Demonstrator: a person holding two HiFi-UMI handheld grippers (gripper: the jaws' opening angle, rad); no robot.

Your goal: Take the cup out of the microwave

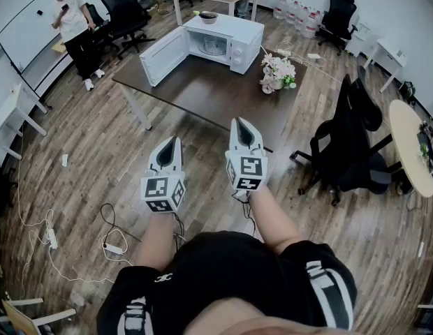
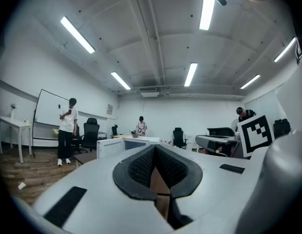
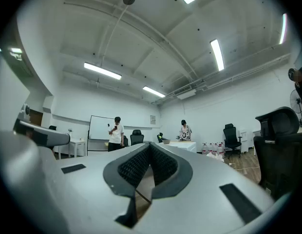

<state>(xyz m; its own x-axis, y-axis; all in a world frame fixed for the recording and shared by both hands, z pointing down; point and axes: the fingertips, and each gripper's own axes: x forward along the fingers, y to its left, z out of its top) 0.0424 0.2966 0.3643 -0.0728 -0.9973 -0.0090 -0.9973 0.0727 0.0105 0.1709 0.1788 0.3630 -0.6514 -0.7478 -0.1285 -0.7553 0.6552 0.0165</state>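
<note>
A white microwave (image 1: 227,42) stands on the far end of a dark brown table (image 1: 202,93), its door (image 1: 163,56) swung wide to the left. Inside the cavity sits a clear cup (image 1: 213,45), small and faint from here. Both grippers hover over the wood floor, short of the table's near edge. My left gripper (image 1: 172,142) is shut and holds nothing; its pads meet at the tip in the left gripper view (image 2: 155,148). My right gripper (image 1: 242,124), a little further forward, is likewise shut and empty (image 3: 150,145). The microwave's open door (image 2: 110,146) shows far ahead.
A dark bowl (image 1: 207,17) rests on the microwave, and a flower bouquet (image 1: 278,72) stands at the table's right corner. A black office chair (image 1: 346,149) is to the right, beside a round table (image 1: 411,145). Cables and a power strip (image 1: 113,248) lie lower left. A person (image 1: 77,30) stands by the whiteboard.
</note>
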